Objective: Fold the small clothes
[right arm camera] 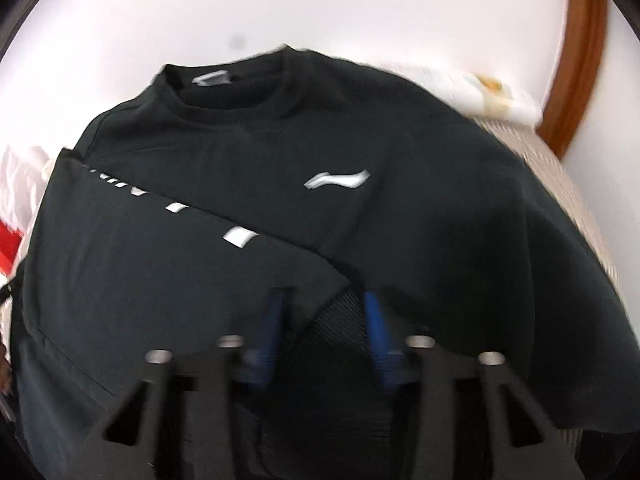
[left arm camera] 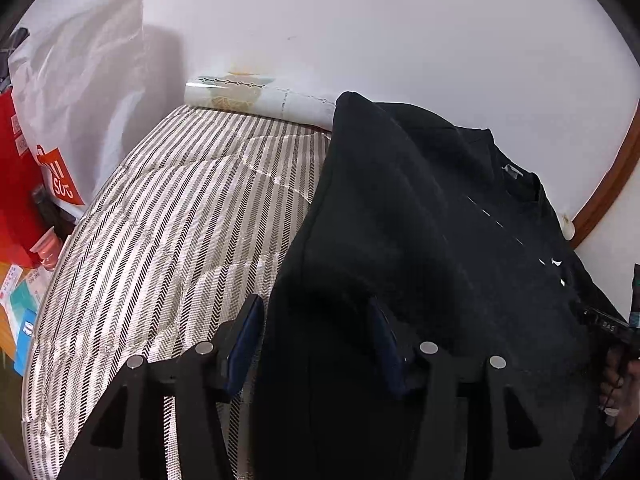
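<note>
A black T-shirt (right arm camera: 240, 152) with a silver chest logo (right arm camera: 336, 179) lies face up on a striped bed cover (left arm camera: 160, 220). One side is folded in over the chest, showing a line of white marks. In the left wrist view the shirt (left arm camera: 420, 220) fills the right half. My left gripper (left arm camera: 316, 322) stands open, and the shirt's folded edge lies loose between its blue pads. My right gripper (right arm camera: 325, 314) is over the shirt's lower middle. Its fingers are apart with a hump of black mesh cloth between them, and the pads do not visibly press it. That view is blurred.
A white plastic bag (left arm camera: 80, 80) and a red bag (left arm camera: 16, 180) stand at the left of the bed, above a pink-capped bottle (left arm camera: 48, 248) and small boxes (left arm camera: 20, 312). A pale roll (left arm camera: 256, 98) lies against the white wall. A brown wooden frame (left arm camera: 612, 184) curves at right. A hand (left arm camera: 618, 376) shows at the right edge.
</note>
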`<state>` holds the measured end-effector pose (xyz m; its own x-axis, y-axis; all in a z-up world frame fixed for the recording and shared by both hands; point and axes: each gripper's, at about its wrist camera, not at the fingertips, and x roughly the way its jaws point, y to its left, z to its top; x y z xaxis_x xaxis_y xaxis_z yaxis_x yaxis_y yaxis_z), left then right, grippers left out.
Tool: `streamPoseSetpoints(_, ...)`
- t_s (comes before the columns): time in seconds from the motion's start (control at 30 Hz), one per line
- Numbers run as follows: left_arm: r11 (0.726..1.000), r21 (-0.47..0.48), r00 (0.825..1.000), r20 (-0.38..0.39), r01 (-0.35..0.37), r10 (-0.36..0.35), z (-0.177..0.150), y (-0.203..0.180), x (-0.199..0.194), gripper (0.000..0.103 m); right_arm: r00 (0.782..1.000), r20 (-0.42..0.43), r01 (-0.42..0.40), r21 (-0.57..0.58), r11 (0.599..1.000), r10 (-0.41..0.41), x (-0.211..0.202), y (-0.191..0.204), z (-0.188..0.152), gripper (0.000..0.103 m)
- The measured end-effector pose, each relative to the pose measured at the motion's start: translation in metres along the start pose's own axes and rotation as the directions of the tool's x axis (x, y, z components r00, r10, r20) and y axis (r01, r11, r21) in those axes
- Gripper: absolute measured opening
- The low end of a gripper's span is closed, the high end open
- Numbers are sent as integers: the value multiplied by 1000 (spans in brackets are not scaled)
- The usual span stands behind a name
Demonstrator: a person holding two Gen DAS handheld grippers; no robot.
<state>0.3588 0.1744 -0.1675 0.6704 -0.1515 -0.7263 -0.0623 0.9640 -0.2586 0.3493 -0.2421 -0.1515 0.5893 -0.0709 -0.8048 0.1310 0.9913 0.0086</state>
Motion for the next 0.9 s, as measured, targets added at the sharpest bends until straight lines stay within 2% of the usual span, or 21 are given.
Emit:
streamPoseSetpoints(0.03, 1000, 2, 1000, 0, -1, 1, 0, 0, 0, 52, 1000, 15, -3, -23, 1000, 3, -5, 3, 1, 15)
streamPoseSetpoints(0.17, 1000, 15, 1000, -2, -21, 21, 0, -2, 0, 52, 989, 147, -20, 5, 1000, 19, -41, -8, 13, 13)
streamPoseSetpoints(0.27, 1000, 18, 1000, -3, -23, 23, 0, -3, 1, 54, 986, 166, 23, 26, 999, -27, -47, -19, 16, 13)
streamPoseSetpoints(0.37, 1000, 20, 1000, -4, -24, 24, 0, -2, 1, 54, 995, 102, 17, 62, 998, -24, -32, -25, 17, 15)
streamPoseSetpoints(0.47, 999, 24, 1000, -4, -27, 27, 0, -3, 1, 54, 997, 13, 81, 39, 996, -82, -12, -27, 13, 20)
streamPoseSetpoints(0.53, 999, 28, 1000, -5, -28, 28, 0, -3, 1, 54, 998, -6, 66, 75, 995, -65, -18, -32, 12, 22)
streamPoseSetpoints(0.63, 999, 32, 1000, -6, -23, 23, -1, -3, 0, 58, 997, 44, 55, 123, 991, -61, -55, -40, 1, 34)
streamPoseSetpoints(0.67, 999, 33, 1000, -6, -17, 17, -1, -3, 0, 60, 995, 69, 60, 127, 990, -69, -69, -42, -5, 42)
streamPoseSetpoints(0.7, 999, 33, 1000, -6, -16, 16, -1, -3, 0, 60, 992, 96, 69, 130, 989, -82, -84, -46, -10, 53)
streamPoseSetpoints(0.73, 999, 35, 1000, -6, -19, 19, -1, -3, -1, 61, 986, 121, 98, 133, 986, -114, -102, -53, -19, 59)
streamPoseSetpoints(0.77, 999, 39, 1000, -6, -23, 23, -2, -3, -1, 62, 980, 134, 129, 137, 982, -147, -114, -59, -27, 70)
streamPoseSetpoints(0.83, 999, 45, 1000, -4, -31, 31, -3, -4, -3, 63, 963, 146, 205, 150, 967, -227, -137, -80, -45, 74)
streamPoseSetpoints(0.9, 998, 54, 999, 1, -40, 40, -4, -6, -7, 63, 934, 133, 308, 167, 937, -331, -159, -105, -71, 75)
